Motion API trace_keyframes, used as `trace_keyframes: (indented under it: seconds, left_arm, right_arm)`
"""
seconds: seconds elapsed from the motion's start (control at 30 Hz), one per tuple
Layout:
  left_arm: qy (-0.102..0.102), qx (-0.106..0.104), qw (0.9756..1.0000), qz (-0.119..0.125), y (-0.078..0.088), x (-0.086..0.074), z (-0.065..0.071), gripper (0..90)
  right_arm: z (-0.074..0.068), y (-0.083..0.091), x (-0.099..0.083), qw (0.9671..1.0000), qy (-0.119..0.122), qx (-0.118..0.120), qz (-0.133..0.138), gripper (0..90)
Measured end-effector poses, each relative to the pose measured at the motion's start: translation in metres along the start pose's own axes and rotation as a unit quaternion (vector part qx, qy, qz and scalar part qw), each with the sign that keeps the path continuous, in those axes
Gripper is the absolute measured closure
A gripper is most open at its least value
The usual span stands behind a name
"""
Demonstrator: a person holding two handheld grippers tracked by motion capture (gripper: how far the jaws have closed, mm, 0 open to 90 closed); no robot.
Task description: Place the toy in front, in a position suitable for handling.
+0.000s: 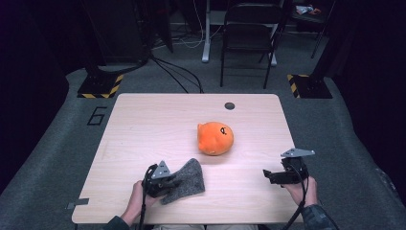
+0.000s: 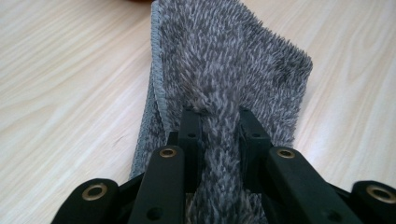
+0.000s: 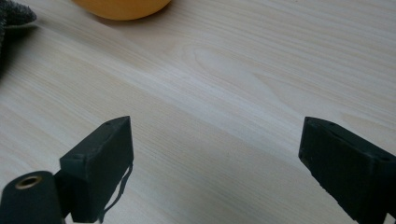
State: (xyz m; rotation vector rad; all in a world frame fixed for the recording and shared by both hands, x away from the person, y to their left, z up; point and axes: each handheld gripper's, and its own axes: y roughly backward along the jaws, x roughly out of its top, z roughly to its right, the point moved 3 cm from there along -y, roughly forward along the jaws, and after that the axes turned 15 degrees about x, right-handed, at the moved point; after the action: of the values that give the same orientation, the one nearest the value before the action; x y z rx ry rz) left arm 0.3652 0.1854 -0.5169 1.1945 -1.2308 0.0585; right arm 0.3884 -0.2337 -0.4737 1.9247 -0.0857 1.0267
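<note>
Left gripper [image 2: 219,126] pinches grey cloth [image 2: 224,60] — right gripper [image 3: 215,158] spread over bare table [image 3: 224,84].

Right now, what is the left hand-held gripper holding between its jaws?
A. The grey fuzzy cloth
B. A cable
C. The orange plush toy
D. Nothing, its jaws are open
A: in the left gripper view, the jaws of the left hand-held gripper are pinched on a fold of the grey fuzzy cloth, while the orange plush toy lies apart on the table.

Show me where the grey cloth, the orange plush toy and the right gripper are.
grey cloth [image 1: 188,178], high view, middle of its fuzzy surface.
orange plush toy [image 1: 215,138], high view, centre of its body.
right gripper [image 3: 212,165], right gripper view, midway between its open jaws.
</note>
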Motion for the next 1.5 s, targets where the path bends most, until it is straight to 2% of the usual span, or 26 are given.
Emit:
trace_keyframes:
  seconds: [0.1, 0.13, 0.33, 0.43, 0.53, 0.6, 0.67, 0.8, 0.83, 0.93, 1.0, 1.1, 1.13, 1.17, 1.2, 1.23, 1.27, 1.3, 1.33, 1.37, 1.4, 1.43, 1.47, 1.5]
  left_arm:
    - [-0.014, -0.009, 0.9999, -0.003, -0.004, 0.004, 0.006, 74.9]
    - [-0.011, -0.013, 0.9999, -0.001, -0.005, 0.005, 0.008, 74.9]
    - [-0.021, -0.027, 0.9994, 0.003, -0.008, 0.013, 0.016, 74.9]
    - [-0.032, -0.041, 0.9986, 0.005, -0.015, 0.02, 0.026, 74.9]
    - [-0.043, -0.046, 0.998, 0.004, -0.018, 0.025, 0.032, 74.8]
    - [-0.058, -0.058, 0.9966, 0.01, -0.022, 0.033, 0.041, 74.9]
    - [-0.058, -0.067, 0.996, 0.013, -0.026, 0.038, 0.047, 74.9]
    - [-0.078, -0.087, 0.9931, 0.013, -0.037, 0.05, 0.062, 74.4]
    - [-0.078, -0.087, 0.9931, 0.013, -0.037, 0.05, 0.062, 74.3]
    - [-0.085, -0.099, 0.9912, 0.019, -0.05, 0.065, 0.077, 74.1]
    - [-0.086, -0.101, 0.991, 0.021, -0.053, 0.069, 0.08, 74.0]
    - [-0.091, -0.111, 0.9895, 0.019, -0.07, 0.08, 0.09, 73.8]
    - [-0.091, -0.111, 0.9895, 0.019, -0.07, 0.08, 0.09, 73.6]
    - [-0.102, -0.108, 0.9888, 0.012, -0.082, 0.083, 0.096, 72.9]
    - [-0.101, -0.11, 0.9888, 0.009, -0.087, 0.083, 0.099, 72.3]
    - [-0.101, -0.11, 0.9888, 0.009, -0.087, 0.083, 0.099, 70.3]
    - [-0.106, -0.103, 0.989, 0.002, -0.095, 0.082, 0.104, 65.1]
    - [-0.111, -0.106, 0.9881, 0.001, -0.096, 0.083, 0.105, 61.3]
    - [-0.112, -0.101, 0.9885, 0.002, -0.096, 0.083, 0.105, 55.3]
    - [-0.112, -0.101, 0.9885, 0.002, -0.096, 0.083, 0.105, 44.4]
    - [-0.115, -0.088, 0.9894, 0.007, -0.093, 0.085, 0.106, 31.9]
    - [-0.118, -0.088, 0.989, 0.008, -0.09, 0.086, 0.105, 27.3]
    - [-0.118, -0.079, 0.9898, 0.015, -0.087, 0.087, 0.104, 25.0]
    - [-0.115, -0.083, 0.9897, 0.018, -0.084, 0.087, 0.103, 21.1]
  right_arm:
    - [0.001, 0.0, 0.0, 1.0, -0.001, 0.0, 0.001, 10.1]
    - [0.002, -0.001, -0.001, 1.0, 0.002, 0.0, 0.0, 10.1]
    - [0.002, 0.0, -0.001, 1.0, -0.002, -0.002, -0.002, 10.0]
    - [0.003, 0.001, -0.001, 1.0, 0.0, -0.004, 0.0, 10.0]
    - [0.003, 0.001, -0.001, 1.0, -0.002, -0.003, 0.001, 10.0]
    - [0.002, 0.001, -0.001, 1.0, 0.003, -0.006, -0.002, 10.0]
    - [0.002, 0.001, -0.001, 1.0, 0.001, -0.004, -0.001, 10.0]
    - [0.002, 0.001, -0.002, 1.0, -0.003, -0.006, 0.0, 10.0]
    - [0.002, 0.001, -0.002, 1.0, -0.003, -0.006, 0.0, 10.0]
    - [0.002, 0.002, -0.003, 1.0, -0.005, -0.004, 0.0, 10.0]
    - [0.003, 0.002, -0.003, 1.0, -0.002, -0.003, 0.003, 10.0]
    - [0.004, 0.002, -0.004, 1.0, 0.001, -0.004, 0.001, 10.0]
    - [0.004, 0.002, -0.004, 1.0, 0.0, -0.004, 0.0, 10.0]
    - [0.004, 0.002, -0.004, 1.0, -0.004, -0.005, -0.001, 9.9]
    - [0.004, 0.002, -0.004, 1.0, -0.002, -0.005, -0.001, 10.0]
    - [0.004, 0.002, -0.004, 1.0, -0.002, -0.005, -0.001, 10.0]
    - [0.004, 0.001, -0.004, 1.0, 0.004, -0.003, 0.0, 9.9]
    - [0.003, 0.0, -0.004, 1.0, 0.001, -0.003, 0.0, 9.9]
    - [0.003, 0.0, -0.005, 1.0, -0.001, -0.003, -0.003, 9.9]
    - [0.002, -0.001, -0.005, 1.0, -0.001, -0.004, -0.004, 9.9]
    - [0.002, -0.001, -0.006, 1.0, 0.002, -0.002, -0.006, 10.0]
    - [0.002, -0.001, -0.006, 1.0, 0.002, -0.001, -0.007, 10.0]
    - [0.002, -0.001, -0.006, 1.0, 0.004, -0.002, -0.006, 10.0]
    - [0.001, -0.002, -0.005, 1.0, -0.001, 0.0, -0.003, 10.0]
